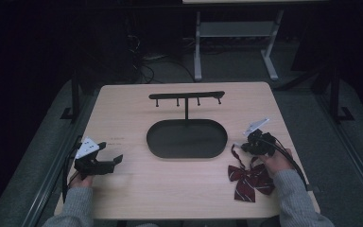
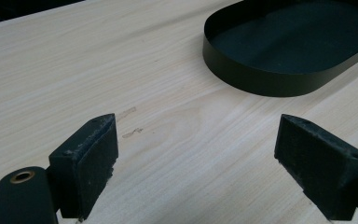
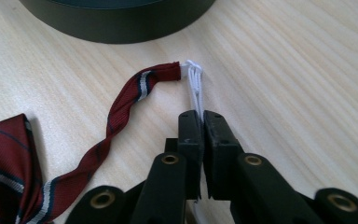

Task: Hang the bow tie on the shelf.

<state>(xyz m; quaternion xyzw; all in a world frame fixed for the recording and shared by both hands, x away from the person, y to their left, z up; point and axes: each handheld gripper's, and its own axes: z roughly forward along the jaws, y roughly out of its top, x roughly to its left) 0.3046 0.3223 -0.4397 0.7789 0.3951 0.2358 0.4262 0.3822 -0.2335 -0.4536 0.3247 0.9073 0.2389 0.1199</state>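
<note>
A dark red striped bow tie lies near the table's front right; its knot and wings sit at the lower left of the right gripper view. Its narrow strap curls up to a white elastic loop. My right gripper is shut on that white elastic, low over the wood, and appears in the high view just right of the tray. My left gripper rests at the front left, jaws wide open with bare wood between the pads.
A black oval tray sits mid-table, with a thin post rising from its back to a black bar with several pegs. The tray wall lies ahead of the left gripper. A grey table frame stands beyond the far edge.
</note>
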